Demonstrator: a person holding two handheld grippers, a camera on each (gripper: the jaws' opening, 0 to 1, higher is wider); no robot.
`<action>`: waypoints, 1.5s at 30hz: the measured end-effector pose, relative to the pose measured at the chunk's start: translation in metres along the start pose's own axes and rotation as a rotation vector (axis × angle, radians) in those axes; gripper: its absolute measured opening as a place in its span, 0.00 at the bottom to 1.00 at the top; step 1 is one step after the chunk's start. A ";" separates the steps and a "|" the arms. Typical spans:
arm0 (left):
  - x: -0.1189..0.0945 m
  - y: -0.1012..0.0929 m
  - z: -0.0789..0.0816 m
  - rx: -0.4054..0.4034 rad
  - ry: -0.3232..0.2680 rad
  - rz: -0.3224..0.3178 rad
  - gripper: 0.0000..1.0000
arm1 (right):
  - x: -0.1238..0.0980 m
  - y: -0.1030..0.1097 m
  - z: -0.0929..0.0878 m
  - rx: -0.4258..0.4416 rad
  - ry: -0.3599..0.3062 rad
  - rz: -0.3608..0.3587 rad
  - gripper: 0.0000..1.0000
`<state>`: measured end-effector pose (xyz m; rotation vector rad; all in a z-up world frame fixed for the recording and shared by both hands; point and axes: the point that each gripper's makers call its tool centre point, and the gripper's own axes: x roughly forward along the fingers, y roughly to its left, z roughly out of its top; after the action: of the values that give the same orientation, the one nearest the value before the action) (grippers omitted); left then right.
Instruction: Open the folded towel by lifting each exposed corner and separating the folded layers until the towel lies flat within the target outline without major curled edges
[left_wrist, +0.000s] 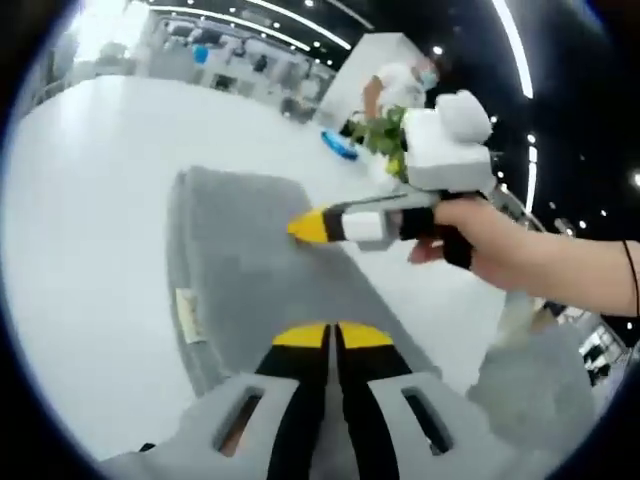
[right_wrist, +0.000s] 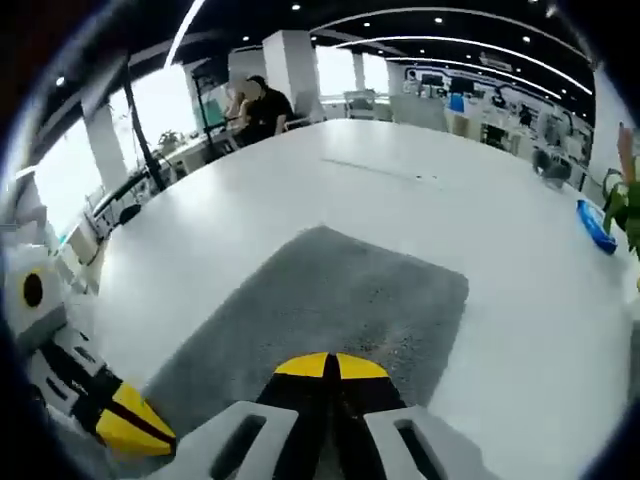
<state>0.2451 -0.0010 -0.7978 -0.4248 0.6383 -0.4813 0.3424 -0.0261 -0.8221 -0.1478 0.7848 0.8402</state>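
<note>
At the bottom of the left gripper view, the left gripper (left_wrist: 328, 338) had its yellow-tipped jaws pressed together with no visible gap, the tips resting at the near edge of the grey towel (left_wrist: 250, 265); whether a layer of cloth was pinched between them could not be told. Just beyond, the right gripper (left_wrist: 312, 228), held in a person's hand (left_wrist: 480, 240), came in from the right with its yellow tip low over the towel's right edge, and its jaws looked closed too. In the right gripper view the same pair of jaws sat together over the towel (right_wrist: 330, 300), again with nothing clearly held, while the left gripper (right_wrist: 125, 420) showed at lower left beside the cloth. The towel lay spread on the white table (left_wrist: 90, 200) as a mostly smooth grey sheet, with a doubled-looking strip and a small label (left_wrist: 186, 312) along one side. No target outline could be made out. As a judgement, most of the unfolding seemed done, and what was left was probably turning out that side fold and smoothing the edges. Farther off lay a blue object (right_wrist: 594, 226) and green leaves (left_wrist: 380, 135), then a person (right_wrist: 262, 106) at the table's far end.
</note>
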 end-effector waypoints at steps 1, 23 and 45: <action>-0.002 0.003 0.001 -0.006 -0.006 0.009 0.03 | 0.000 0.003 0.000 0.004 0.000 0.008 0.00; -0.031 0.072 -0.031 0.124 0.071 0.261 0.01 | 0.028 0.126 -0.017 0.204 0.168 0.246 0.00; -0.027 0.070 -0.029 0.379 0.121 0.242 0.01 | 0.046 0.115 -0.021 0.150 0.354 0.117 0.00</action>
<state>0.2278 0.0632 -0.8428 0.0410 0.6873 -0.3871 0.2671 0.0708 -0.8479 -0.1193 1.1944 0.8735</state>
